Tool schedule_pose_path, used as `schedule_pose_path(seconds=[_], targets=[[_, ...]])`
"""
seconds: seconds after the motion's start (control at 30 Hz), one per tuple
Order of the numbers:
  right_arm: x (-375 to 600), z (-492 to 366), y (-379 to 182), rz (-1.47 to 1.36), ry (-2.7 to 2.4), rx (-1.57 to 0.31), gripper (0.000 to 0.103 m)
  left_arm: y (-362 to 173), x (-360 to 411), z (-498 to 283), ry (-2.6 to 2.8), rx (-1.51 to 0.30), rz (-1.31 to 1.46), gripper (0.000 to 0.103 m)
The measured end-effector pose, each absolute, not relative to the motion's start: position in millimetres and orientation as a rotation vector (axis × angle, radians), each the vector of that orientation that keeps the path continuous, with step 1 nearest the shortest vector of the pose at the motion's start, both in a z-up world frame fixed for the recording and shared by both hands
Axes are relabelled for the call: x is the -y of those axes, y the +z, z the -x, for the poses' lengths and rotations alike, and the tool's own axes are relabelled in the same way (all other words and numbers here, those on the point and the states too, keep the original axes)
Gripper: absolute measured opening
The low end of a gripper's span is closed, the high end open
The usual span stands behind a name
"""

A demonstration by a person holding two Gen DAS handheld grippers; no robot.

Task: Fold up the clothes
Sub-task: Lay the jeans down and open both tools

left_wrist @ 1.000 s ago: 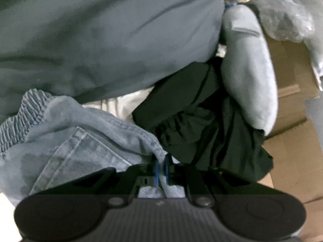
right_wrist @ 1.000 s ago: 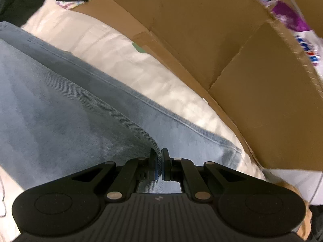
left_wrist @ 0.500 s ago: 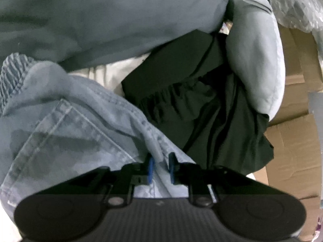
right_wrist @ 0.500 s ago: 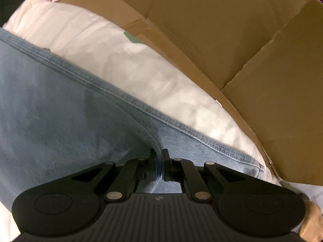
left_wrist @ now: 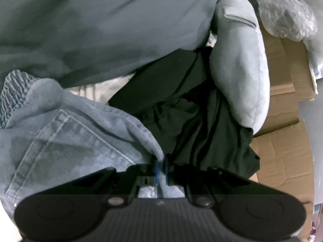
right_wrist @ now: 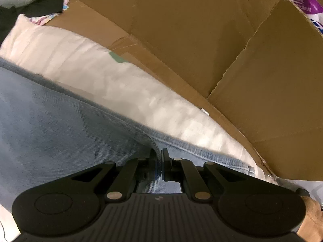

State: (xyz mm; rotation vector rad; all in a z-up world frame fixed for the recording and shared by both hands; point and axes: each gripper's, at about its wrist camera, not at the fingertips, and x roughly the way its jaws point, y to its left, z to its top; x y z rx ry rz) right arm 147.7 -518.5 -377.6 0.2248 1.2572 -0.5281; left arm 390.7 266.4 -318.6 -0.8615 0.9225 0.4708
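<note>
Light blue jeans [left_wrist: 70, 141] lie crumpled at the lower left of the left wrist view, a back pocket and the elastic waistband showing. My left gripper [left_wrist: 160, 161] pinches a fold of their edge, and its jaws are closing on the denim. In the right wrist view the jeans [right_wrist: 60, 121] spread flat across the left. The right gripper [right_wrist: 159, 153] is shut on a raised fold just inside the stitched hem.
A dark grey garment [left_wrist: 101, 30], a black garment [left_wrist: 191, 121] and a light grey one [left_wrist: 242, 70] are piled beyond the jeans. White cloth [right_wrist: 121, 80] lies under the jeans. Flattened cardboard [right_wrist: 201, 30] covers the right side. A clear plastic bag [left_wrist: 286, 16] sits far right.
The left jaws stood slightly wider half a second ago and have narrowed on the denim again. The right gripper has shifted a little with its fold, bringing more white cloth into view.
</note>
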Motion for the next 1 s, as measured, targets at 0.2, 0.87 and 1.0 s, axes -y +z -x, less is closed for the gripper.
schedule_pose_path(seconds=[0.2,0.87,1.0], targets=[[523,-155,-399,-0.215,-0.561,-1.289,0.003,-339,-265,-411,0.496,-0.977,0.851,0.015],[483,-100,-262,-0.238,-0.719,-1.119,0.049,-316,-219,-374,0.206,-1.016,0.589,0.062],[452,-93,-251,-0.137,-0.7,-1.189,0.054,-318,-207,-356,0.175,-1.06,0.548,0.062]])
